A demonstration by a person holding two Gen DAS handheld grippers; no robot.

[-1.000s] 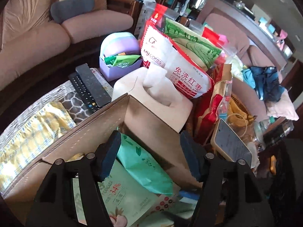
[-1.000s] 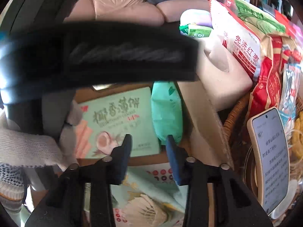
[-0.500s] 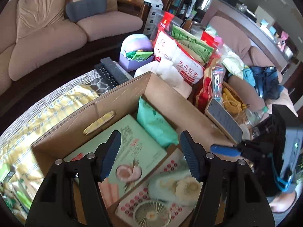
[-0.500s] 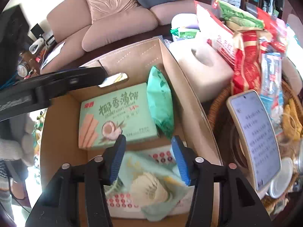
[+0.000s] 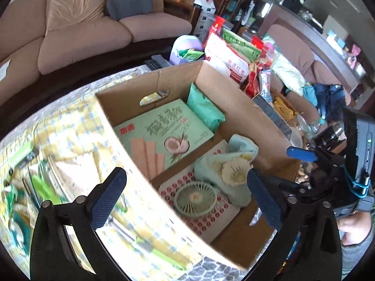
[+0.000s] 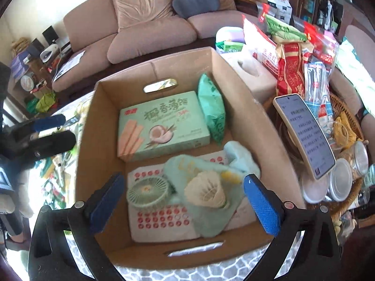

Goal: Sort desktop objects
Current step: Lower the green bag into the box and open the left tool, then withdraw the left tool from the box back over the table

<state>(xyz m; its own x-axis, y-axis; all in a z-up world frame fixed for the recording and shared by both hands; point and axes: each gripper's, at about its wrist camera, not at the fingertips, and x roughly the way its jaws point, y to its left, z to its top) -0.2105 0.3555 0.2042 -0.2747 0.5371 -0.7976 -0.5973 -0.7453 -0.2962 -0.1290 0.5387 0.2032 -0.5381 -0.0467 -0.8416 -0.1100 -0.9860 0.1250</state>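
An open cardboard box (image 6: 246,89) (image 5: 236,107) sits on the table. Inside lie a green coconut wafer box (image 6: 161,124) (image 5: 164,131), a green packet (image 6: 212,110) (image 5: 204,107), a small green fan (image 6: 148,193) (image 5: 195,199), a white shuttlecock (image 6: 207,190) (image 5: 235,172) on a pale green cloth (image 6: 211,220), and a red-dotted card (image 6: 159,217). My left gripper (image 5: 187,201) is open and empty above the box's left wall. My right gripper (image 6: 182,203) is open and empty above the box's near side.
A tissue box (image 6: 253,75), red snack bags (image 6: 290,70), a phone (image 6: 304,133) and a wicker basket (image 6: 349,187) with jars stand right of the box. Green items (image 5: 37,187) lie on the yellow cloth to the left. A sofa (image 6: 145,28) is behind.
Both grippers have pulled back and up from inside the box, opening wider. The left one has swung left over the box's wall.
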